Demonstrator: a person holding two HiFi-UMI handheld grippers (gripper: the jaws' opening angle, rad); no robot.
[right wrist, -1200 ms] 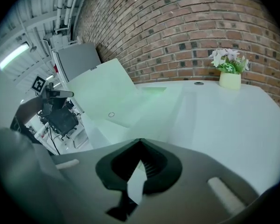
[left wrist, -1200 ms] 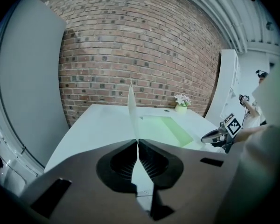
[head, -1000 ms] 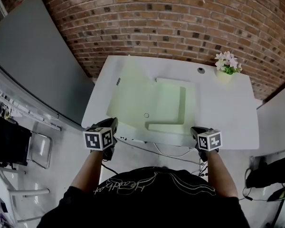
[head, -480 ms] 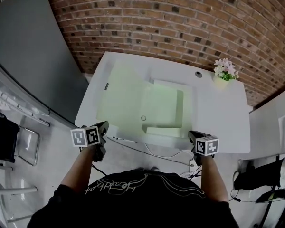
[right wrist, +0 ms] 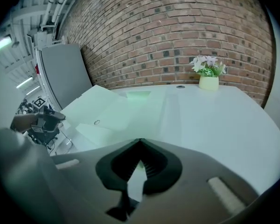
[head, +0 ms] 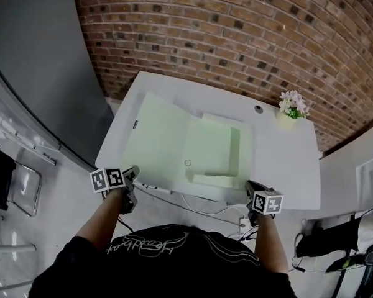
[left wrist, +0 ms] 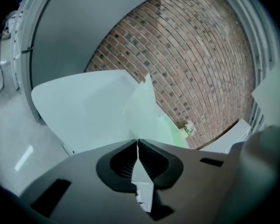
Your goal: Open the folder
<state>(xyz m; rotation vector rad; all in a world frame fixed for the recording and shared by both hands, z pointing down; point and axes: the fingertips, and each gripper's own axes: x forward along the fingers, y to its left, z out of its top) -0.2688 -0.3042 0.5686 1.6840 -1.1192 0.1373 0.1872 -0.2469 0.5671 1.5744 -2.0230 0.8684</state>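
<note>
You have two grippers in hand and one folder in front of you. The pale green folder lies opened out flat on the left half of the white table, its wide cover spread toward the table's left edge and its inner part toward the table's middle, with two narrow flaps folded in over that part. One small round ring sits on the folder near the table's front edge. Your left gripper hangs just off the table's near left corner, and your left gripper view shows its jaws pressed together with nothing between them, the table's edge and the folder beyond the tips. Your right gripper sits just off the table's near edge toward the right; its jaws are also closed tip to tip and grip nothing, and neither gripper touches the folder. At the table's far right corner stands one small pot of pink and white flowers, with one round cable hole just left of it in the tabletop. A brick wall runs behind the table's far edge.
</note>
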